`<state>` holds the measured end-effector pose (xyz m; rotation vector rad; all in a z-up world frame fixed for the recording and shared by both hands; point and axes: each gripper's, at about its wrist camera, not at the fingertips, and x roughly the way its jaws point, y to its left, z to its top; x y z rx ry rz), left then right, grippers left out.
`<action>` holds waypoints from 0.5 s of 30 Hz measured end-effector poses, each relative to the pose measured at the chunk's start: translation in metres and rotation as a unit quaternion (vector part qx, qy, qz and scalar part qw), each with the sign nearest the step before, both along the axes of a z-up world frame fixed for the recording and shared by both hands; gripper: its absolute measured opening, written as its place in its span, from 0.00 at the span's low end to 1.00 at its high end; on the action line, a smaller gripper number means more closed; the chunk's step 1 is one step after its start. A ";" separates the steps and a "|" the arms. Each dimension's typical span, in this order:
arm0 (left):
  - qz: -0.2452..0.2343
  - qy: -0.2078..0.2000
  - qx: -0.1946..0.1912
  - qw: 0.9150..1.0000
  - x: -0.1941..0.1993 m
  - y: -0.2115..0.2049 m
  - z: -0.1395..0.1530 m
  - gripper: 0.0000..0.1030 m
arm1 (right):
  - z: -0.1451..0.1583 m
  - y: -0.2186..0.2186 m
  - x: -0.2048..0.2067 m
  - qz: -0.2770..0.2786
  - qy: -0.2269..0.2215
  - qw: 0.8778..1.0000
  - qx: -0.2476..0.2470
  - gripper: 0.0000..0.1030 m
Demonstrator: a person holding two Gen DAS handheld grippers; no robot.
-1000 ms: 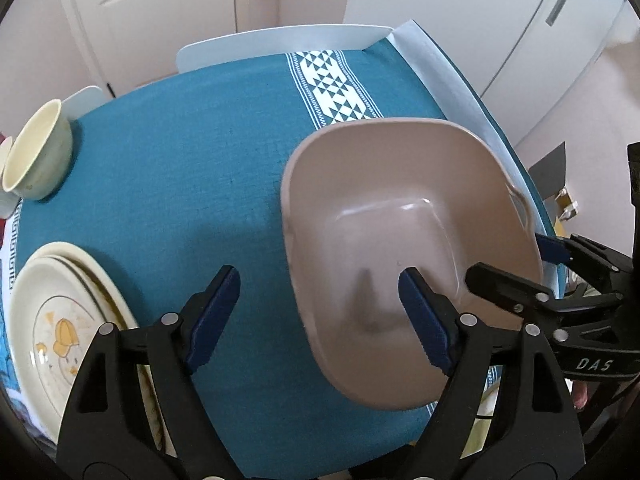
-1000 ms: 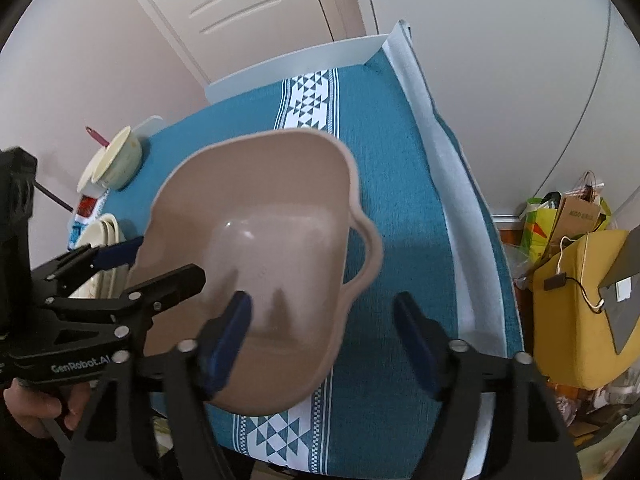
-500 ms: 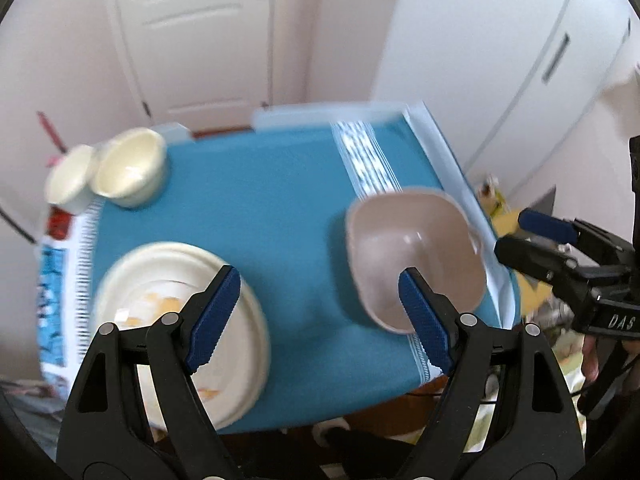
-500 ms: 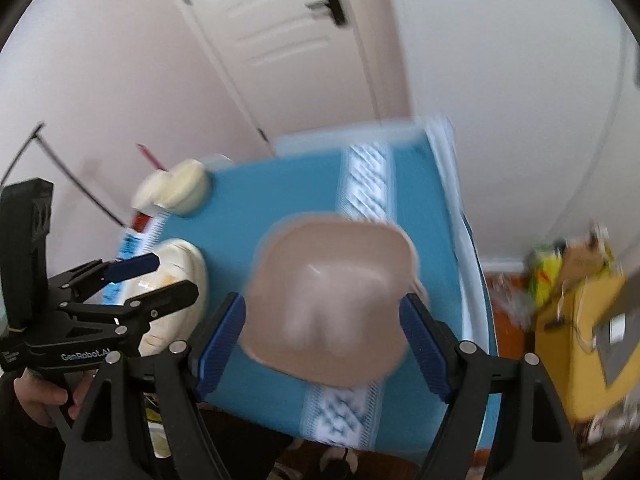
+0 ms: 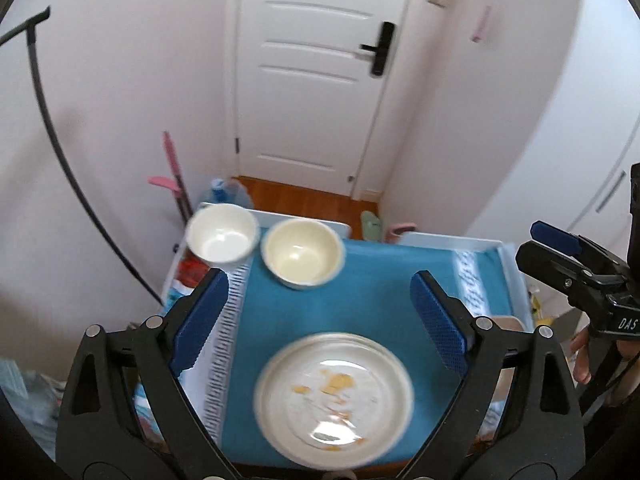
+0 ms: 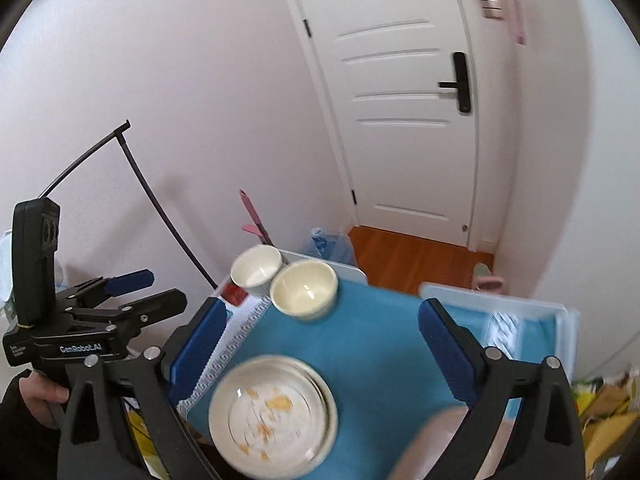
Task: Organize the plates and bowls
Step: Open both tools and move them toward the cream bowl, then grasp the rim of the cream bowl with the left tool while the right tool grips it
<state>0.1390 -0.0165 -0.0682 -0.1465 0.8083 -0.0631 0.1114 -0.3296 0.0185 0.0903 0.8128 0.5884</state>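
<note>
Both grippers are up off the bench right now and empty, so I'd say the step in hand is lining up for the next pick. My left gripper point(image 5: 320, 316) has its jaws opening, already wide, nothing between them. Same for my right gripper point(image 6: 320, 344): opening, wide, holding nothing.

Using the plate stack point(image 5: 334, 396) as the landmark: it sits at the near side of the blue cloth point(image 5: 372, 284), below and between my left fingers but well under them, no contact. The cream bowl point(image 5: 302, 252) is beyond the stack, and the white bowl point(image 5: 222, 238) is just beside it, further left at the bench's far corner. The tan basin point(image 6: 436, 444) is right of the stack, only partly showing behind my right finger.

My tip for doing this well: come down slowly, the view's blurry. Nesting the two bowls looks like the easy win; grab one rim, not the whole bowl
</note>
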 end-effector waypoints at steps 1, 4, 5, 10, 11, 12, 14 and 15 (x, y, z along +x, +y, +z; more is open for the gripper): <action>0.003 0.004 0.004 1.000 0.008 0.009 -0.003 0.89 | -0.003 0.015 0.012 0.007 0.011 1.000 -0.003 0.93; 0.000 0.021 0.012 1.000 0.036 0.033 -0.019 0.89 | -0.022 0.048 0.040 0.007 0.041 0.999 -0.008 0.93; -0.007 0.031 0.010 0.999 0.048 0.039 -0.028 0.89 | -0.031 0.059 0.051 0.001 0.050 0.999 -0.014 0.93; -0.026 0.085 -0.015 0.996 0.084 0.048 -0.077 0.89 | -0.087 0.099 0.096 -0.009 0.118 0.992 -0.049 0.93; -0.027 0.096 -0.026 0.995 0.091 0.051 -0.090 0.89 | -0.100 0.104 0.104 -0.014 0.134 0.989 -0.053 0.93; -0.024 0.104 -0.034 0.994 0.097 0.053 -0.098 0.88 | -0.111 0.107 0.112 -0.019 0.148 0.987 -0.055 0.93; -0.021 0.120 -0.050 0.991 0.105 0.053 -0.117 0.76 | -0.134 0.112 0.123 -0.028 0.173 0.983 -0.061 0.92; -0.019 0.132 -0.056 0.990 0.113 0.053 -0.129 0.70 | -0.144 0.113 0.128 -0.031 0.183 0.981 -0.064 0.89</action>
